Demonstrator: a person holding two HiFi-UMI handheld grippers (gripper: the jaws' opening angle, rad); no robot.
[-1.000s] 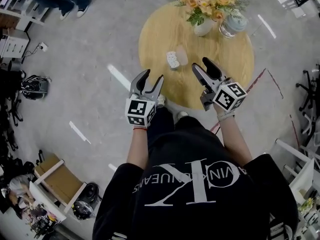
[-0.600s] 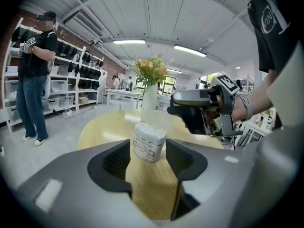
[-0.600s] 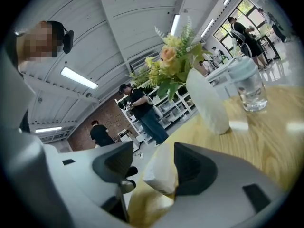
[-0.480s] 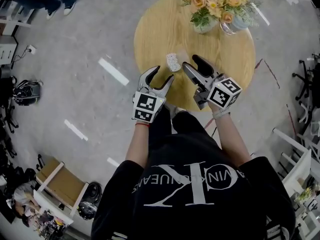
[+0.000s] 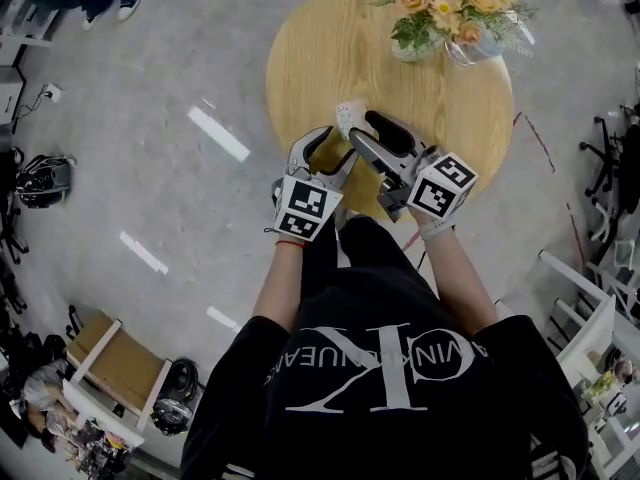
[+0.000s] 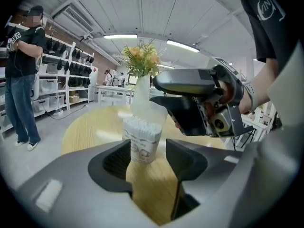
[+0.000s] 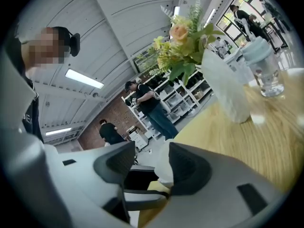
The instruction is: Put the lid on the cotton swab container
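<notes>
The cotton swab container point(image 5: 344, 116), a small clear tub full of white swabs, stands upright on the round wooden table point(image 5: 320, 38). In the left gripper view the container point(image 6: 141, 137) sits just beyond the tips of my left gripper point(image 6: 146, 164), whose jaws stand wide apart and do not touch it. The translucent lid point(image 6: 151, 111) is right behind the container. My right gripper point(image 5: 360, 126) reaches in from the right, open, and the lid point(image 7: 163, 163) shows between its tips, close to the right jaw. My left gripper point(image 5: 338, 144) is at the table's near edge.
A white vase of orange and yellow flowers point(image 5: 440, 8) and a glass jar point(image 7: 263, 70) stand at the far side of the table. People stand by shelving in the background point(image 6: 21, 75). Grey floor surrounds the table.
Both grippers have moved forward over the table's near edge and closed in on the container and lid. The left jaws look spread a little wider than before.
</notes>
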